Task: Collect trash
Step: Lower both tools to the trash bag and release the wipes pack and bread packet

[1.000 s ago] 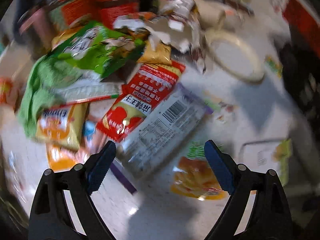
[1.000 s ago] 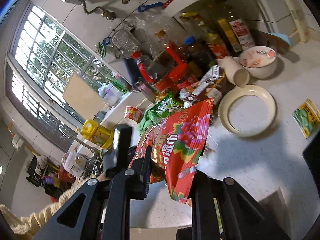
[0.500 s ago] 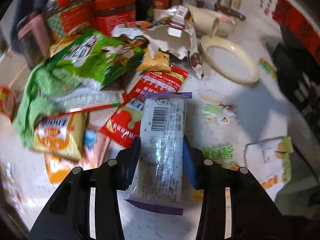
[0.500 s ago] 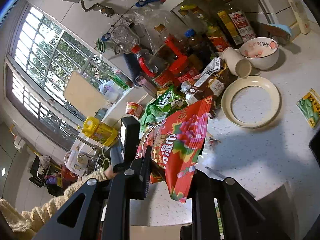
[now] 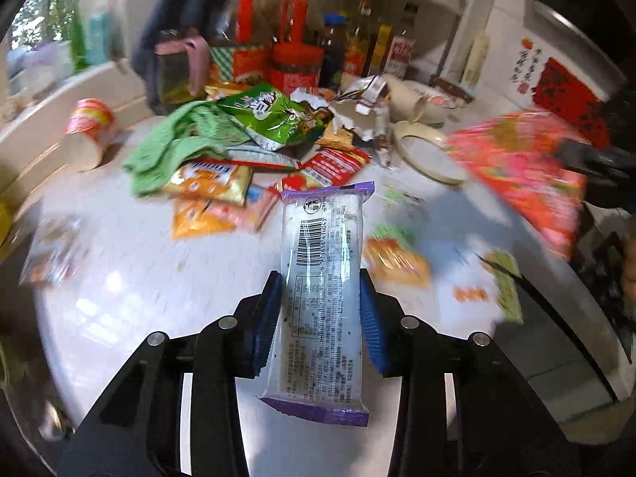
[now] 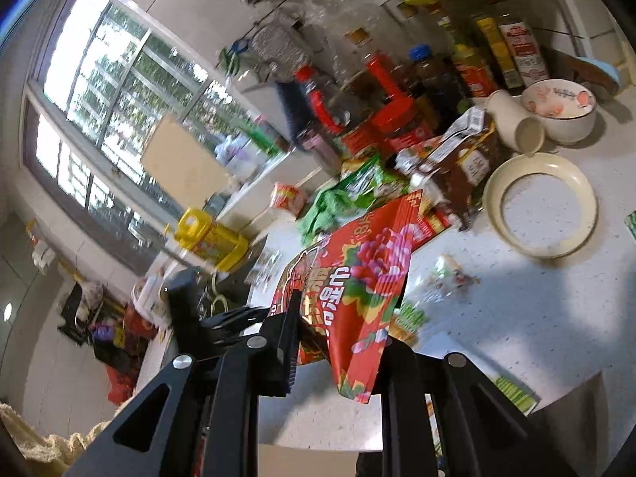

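Pinching a glossy, oblong clear-and-purple wrapper [image 5: 322, 278] upright above the speckled white counter [image 5: 131, 278], the left claw [image 5: 320, 318] is clamped, while the right claw [image 6: 338, 342], at three o'clock, clamps a crinkly red floral bag [image 6: 357, 278].

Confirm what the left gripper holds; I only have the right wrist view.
Observer: The left gripper is shut on a clear purple-edged wrapper, barcode side facing the camera.
Operator: Report whether it is off the counter.
Observer: It looks lifted above the white counter; its lower end hangs behind the fingers.
Operator: Tell me what lies past the wrapper.
Observer: An orange snack packet beside a green cloth, partly under the green bag your view shows.
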`<state>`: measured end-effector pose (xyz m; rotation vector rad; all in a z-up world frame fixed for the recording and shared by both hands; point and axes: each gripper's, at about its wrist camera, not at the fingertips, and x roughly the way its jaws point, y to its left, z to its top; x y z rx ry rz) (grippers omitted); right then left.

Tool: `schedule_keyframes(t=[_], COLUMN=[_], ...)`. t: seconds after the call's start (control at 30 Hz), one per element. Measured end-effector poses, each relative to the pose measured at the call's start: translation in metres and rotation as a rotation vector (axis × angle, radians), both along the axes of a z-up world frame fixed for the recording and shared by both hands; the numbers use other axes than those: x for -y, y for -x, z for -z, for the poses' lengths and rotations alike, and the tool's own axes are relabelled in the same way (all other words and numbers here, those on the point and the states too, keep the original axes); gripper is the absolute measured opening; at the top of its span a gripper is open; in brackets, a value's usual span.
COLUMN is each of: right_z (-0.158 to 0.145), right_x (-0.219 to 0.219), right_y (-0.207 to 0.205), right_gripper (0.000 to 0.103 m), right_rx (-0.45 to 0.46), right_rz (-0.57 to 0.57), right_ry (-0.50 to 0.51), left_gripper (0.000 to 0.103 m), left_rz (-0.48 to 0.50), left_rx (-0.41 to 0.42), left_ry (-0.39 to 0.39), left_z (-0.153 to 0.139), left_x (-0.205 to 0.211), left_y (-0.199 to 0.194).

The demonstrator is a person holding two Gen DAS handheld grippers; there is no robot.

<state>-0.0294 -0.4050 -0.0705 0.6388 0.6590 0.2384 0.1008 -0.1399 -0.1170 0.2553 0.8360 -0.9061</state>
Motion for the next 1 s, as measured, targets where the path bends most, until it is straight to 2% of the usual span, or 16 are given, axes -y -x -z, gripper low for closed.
schedule_keyframes(t=[0.13,0.27,0.33,0.4,0.53,0.57,0.63,0.7,0.73,0.77,0.8,0.83,0.87,0.9,0.93,1.0], right_z=[0.000,0.007,0.019,0.036,0.072,0.084,0.123,0.155,0.171,0.191,0.200,0.208,0.213,0.213,0.214,0.214], right_x=[-0.024,-0.049,-0.061,-0.073,-0.087,-0.091,-0.098,-0.105,-0.109,-0.114,-0.116,-0.120,-0.124,-0.125,-0.126,-0.123], right_y=[0.013,0.036,0.051,0.069,0.095,0.100,0.110,0.114,0.114,0.112,0.112,0.112,0.113,0.114,0.114,0.117], right_gripper=[0.018,0.018,0.018,0.018,0.018,0.018,0.018,0.019,0.027,0.041,0.093,0.093,0.097,0.098,0.098,0.098], right_rx=[-0.024,-0.076,-0.134,-0.208,-0.325,-0.360,-0.442,-0.491,-0.512,-0.571,-0.607,-0.621,-0.619,-0.614,-0.618,-0.629], right_rz=[-0.093,-0.180,-0.228,-0.263,-0.280,-0.284,-0.289,-0.292,-0.285,-0.271,-0.256,-0.242,-0.255,-0.255,-0.256,-0.250], right_ry=[0.026,0.053,0.055,0.066,0.098,0.122,0.136,0.184,0.218,0.253,0.290,0.332,0.352,0.365,0.376,0.369], left_gripper=[0.037,0.037,0.030,0.017,0.014,0.004,0.000,0.000,0.000,0.000,0.002,0.005,0.027,0.063,0.073,0.077], left_rz=[-0.017,-0.017,-0.005,0.005,0.000,0.007,-0.007,-0.027,-0.029,-0.040,-0.045,-0.061,-0.073,-0.097,-0.135,-0.151], left_rx=[-0.007,-0.069,-0.123,-0.178,-0.329,-0.360,-0.446,-0.467,-0.491,-0.499,-0.492,-0.468,-0.448,-0.411,-0.347,-0.336], left_ry=[0.027,0.019,0.017,0.003,-0.036,-0.035,-0.024,-0.059,-0.084,-0.102,-0.110,-0.108,-0.110,-0.123,-0.117,-0.096], left_z=[-0.007,-0.003,0.004,0.015,0.069,0.084,0.127,0.156,0.171,0.179,0.180,0.176,0.170,0.165,0.155,0.145], left_x=[-0.039,-0.077,-0.088,-0.096,-0.097,-0.095,-0.091,-0.086,-0.082,-0.081,-0.080,-0.081,-0.083,-0.086,-0.092,-0.097], left_y=[0.052,0.114,0.142,0.166,0.197,0.200,0.201,0.201,0.199,0.198,0.198,0.196,0.195,0.194,0.193,0.187])
